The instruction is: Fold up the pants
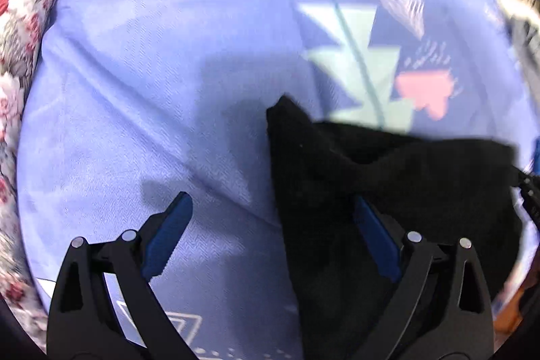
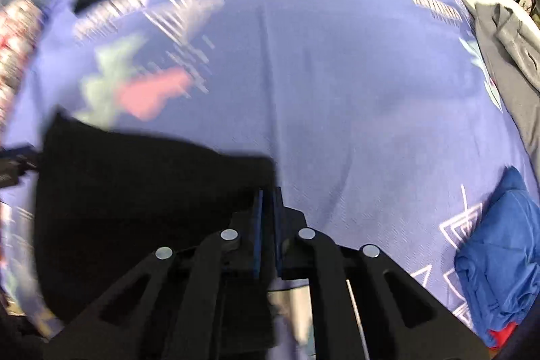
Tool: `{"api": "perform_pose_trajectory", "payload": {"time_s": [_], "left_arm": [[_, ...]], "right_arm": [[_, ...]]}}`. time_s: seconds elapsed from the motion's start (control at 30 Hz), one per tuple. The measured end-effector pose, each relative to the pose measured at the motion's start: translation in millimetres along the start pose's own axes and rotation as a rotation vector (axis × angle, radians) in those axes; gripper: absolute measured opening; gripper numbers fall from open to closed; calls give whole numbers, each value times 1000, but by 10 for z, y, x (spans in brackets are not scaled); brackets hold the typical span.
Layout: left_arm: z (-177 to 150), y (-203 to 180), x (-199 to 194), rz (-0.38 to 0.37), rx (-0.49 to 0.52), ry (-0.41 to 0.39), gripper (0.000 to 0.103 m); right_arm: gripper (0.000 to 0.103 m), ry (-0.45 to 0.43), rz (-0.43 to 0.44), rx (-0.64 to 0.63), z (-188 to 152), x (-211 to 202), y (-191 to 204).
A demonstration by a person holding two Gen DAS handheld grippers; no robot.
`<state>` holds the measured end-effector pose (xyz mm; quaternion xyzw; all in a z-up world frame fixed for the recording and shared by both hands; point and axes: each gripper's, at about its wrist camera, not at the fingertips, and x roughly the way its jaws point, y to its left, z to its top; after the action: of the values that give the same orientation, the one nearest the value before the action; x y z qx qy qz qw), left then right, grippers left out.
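Between right gripper (image 2: 267, 201) pads, pants (image 2: 135, 191) corner

The left gripper (image 1: 270, 208) points steeply downward, its two blue-padded fingers (image 1: 167, 235) spread wide apart with nothing pinched between them. The right gripper (image 2: 268, 201) also tilts steeply down, its pads nearly together, apparently nipping dark cloth, though blur obscures it.
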<state>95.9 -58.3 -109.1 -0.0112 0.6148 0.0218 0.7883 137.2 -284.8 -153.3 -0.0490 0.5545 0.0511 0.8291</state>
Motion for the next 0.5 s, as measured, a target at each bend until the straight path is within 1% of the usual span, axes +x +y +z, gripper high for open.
{"api": "perform_pose_trajectory", "payload": {"time_s": [0.03,0.07,0.1,0.13,0.17,0.2,0.27,0.3,0.33,0.4,0.43,0.47,0.5], "left_arm": [[-5,2,-9,3,-2,-1,97],[-11,12,-57,-4,-7,-6,95],[-21,25,-104,-22,-8,-7,95],[-36,44,-149,-42,-8,-5,95],[-68,84,-205,-71,-16,-1,95],[-109,134,-256,-96,-34,0,95],[-194,209,-309,-146,-63,6,95],[-238,226,-302,-160,-69,16,95],[-278,221,-286,-158,-67,27,95],[-361,183,-164,-92,-39,54,97],[-391,176,-102,-62,-32,69,97],[-396,188,-103,-67,-46,69,97],[-399,202,-128,-74,-59,66,96]], "right_arm": [[7,38,-23,-2,-42,92,-48],[8,28,14,30,-73,64,-113],[8,41,94,106,-104,2,-219],[8,28,140,149,-124,-68,-279],[12,9,179,177,-151,-163,-331],[12,-23,236,205,-199,-314,-375],[13,-56,320,208,-277,-498,-374],[13,-56,347,201,-299,-541,-358],[13,-46,368,186,-339,-573,-326],[16,-5,362,143,-415,-530,-265],[17,46,302,103,-469,-418,-210],[25,75,244,82,-479,-342,-178],[29,70,219,94,-492,-320,-203]]}}
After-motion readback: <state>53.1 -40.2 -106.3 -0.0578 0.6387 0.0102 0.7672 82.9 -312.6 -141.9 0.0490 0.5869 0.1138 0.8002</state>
